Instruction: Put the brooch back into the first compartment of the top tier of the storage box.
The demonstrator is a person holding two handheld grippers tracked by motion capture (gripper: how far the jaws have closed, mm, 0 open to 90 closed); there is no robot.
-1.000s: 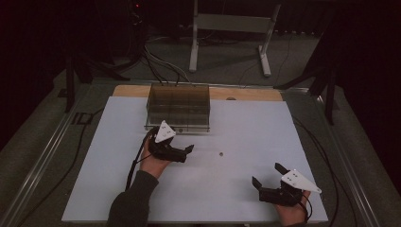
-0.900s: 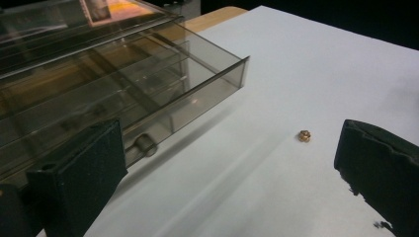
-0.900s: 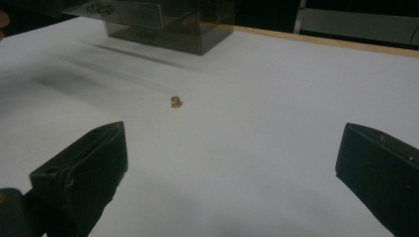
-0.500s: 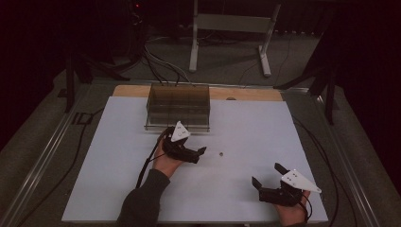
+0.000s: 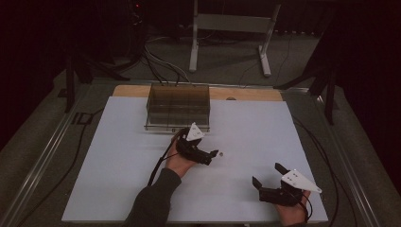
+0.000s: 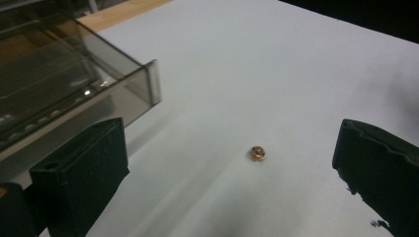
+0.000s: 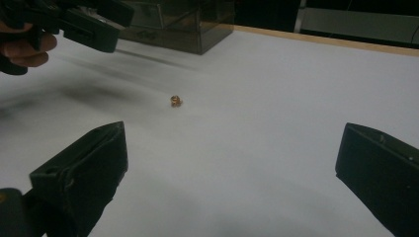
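The brass nut (image 6: 257,153) lies alone on the white tabletop (image 5: 118,156), well out from the smoky clear box (image 5: 178,107) that stands at the far edge, and it is what our left tool (image 5: 213,155) is reaching for. In the high view we see that tool tipped forward and low, its tips just beside the nut (image 5: 222,153), not yet touching it. The left gripper view tells us why it is held so: the two black jaws stand wide apart with the nut between them and a little ahead, so a short push forward would bring it into the gap (the nut is tiny, so we judge the closing will need to be square on it or it may skitter away on the smooth sheet).

Our right tool (image 5: 267,176) rests near the front right corner of the tabletop, well apart from the nut, its jaws spread open as well and holding nothing. We think it is parked there to keep clear of the left hand (image 5: 179,161) while that one works. From its own view the nut (image 7: 175,101) sits out on bare white surface, with the left tool (image 7: 94,29) hanging above and beyond it, and the box (image 7: 183,29) behind.
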